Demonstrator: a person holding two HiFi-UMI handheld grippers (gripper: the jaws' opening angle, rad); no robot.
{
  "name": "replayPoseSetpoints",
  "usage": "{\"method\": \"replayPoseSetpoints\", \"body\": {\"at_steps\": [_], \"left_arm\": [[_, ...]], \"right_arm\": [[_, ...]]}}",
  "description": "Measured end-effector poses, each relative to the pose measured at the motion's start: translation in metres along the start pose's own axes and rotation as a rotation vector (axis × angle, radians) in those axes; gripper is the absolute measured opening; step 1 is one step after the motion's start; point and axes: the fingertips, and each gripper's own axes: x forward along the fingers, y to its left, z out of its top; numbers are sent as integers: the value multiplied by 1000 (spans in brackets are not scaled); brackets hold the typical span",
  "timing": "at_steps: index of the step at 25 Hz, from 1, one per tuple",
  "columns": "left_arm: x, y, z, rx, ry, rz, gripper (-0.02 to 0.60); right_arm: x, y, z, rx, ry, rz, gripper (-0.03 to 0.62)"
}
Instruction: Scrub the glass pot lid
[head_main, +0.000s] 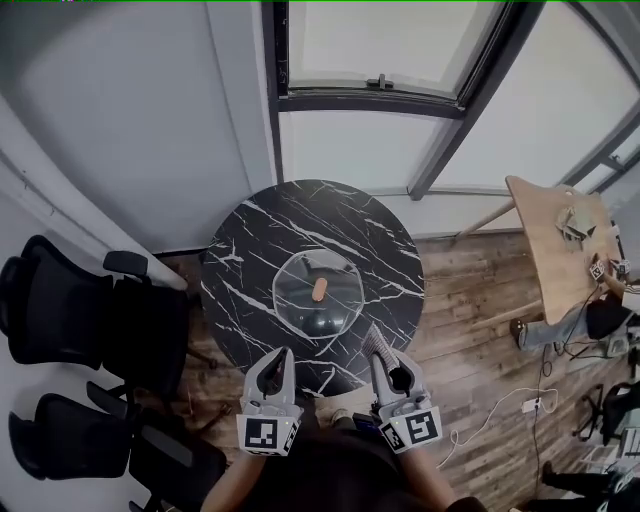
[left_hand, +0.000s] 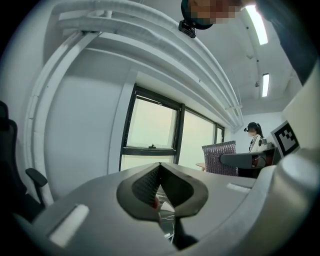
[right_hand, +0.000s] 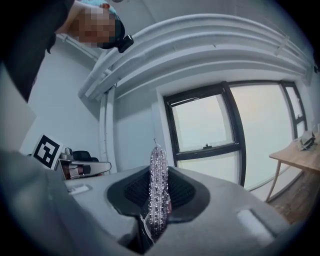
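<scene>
Marble table (head_main: 248, 232); glass lid (head_main: 318, 296) centred; right tool (right_hand: 159, 199) clamps scourer (right_hand: 158, 167)

Glass lid (head_main: 318, 292) flat, ctr of table (head_main: 250, 240)

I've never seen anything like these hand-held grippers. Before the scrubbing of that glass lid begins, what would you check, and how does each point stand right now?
1. Scrubber held: the silvery scrubber stands clamped in the right gripper. Ok.
2. Left gripper free to steady the lid: shut with nothing between its jaws. Ok, though it must open first.
3. Glass pot lid lying steady: it rests knob up, near the middle of the round table. Ok.
4. Scrubber on the glass: both grippers hang at the table's near edge, short of the lid. Not ok.
5. Lid wet or soapy: cannot tell.
</scene>
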Motion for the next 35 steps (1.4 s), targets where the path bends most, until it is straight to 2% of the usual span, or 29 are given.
{"method": "replayPoseSetpoints", "body": {"at_steps": [4, 9, 13, 16, 21, 28, 35], "left_arm": [[22, 18, 3, 18, 2, -24, 3], [43, 32, -8, 2, 42, -17, 3], [66, 35, -24, 21, 73, -2, 3], [85, 34, -36, 30, 136, 14, 3], [126, 33, -96, 54, 262, 16, 3], [174, 43, -177, 29, 428, 44, 3], [199, 48, -238, -1, 567, 54, 3]], "right_arm": [[23, -4, -2, -26, 23, -16, 78], [45, -15, -3, -31, 55, -21, 78], [68, -33, -11, -27, 72, 2, 78], [85, -46, -27, -32, 120, 42, 78], [113, -69, -61, -53, 203, 108, 78], [138, -95, -109, -63, 290, 151, 78], [152, -105, -176, -148, 494, 232, 80]]}}
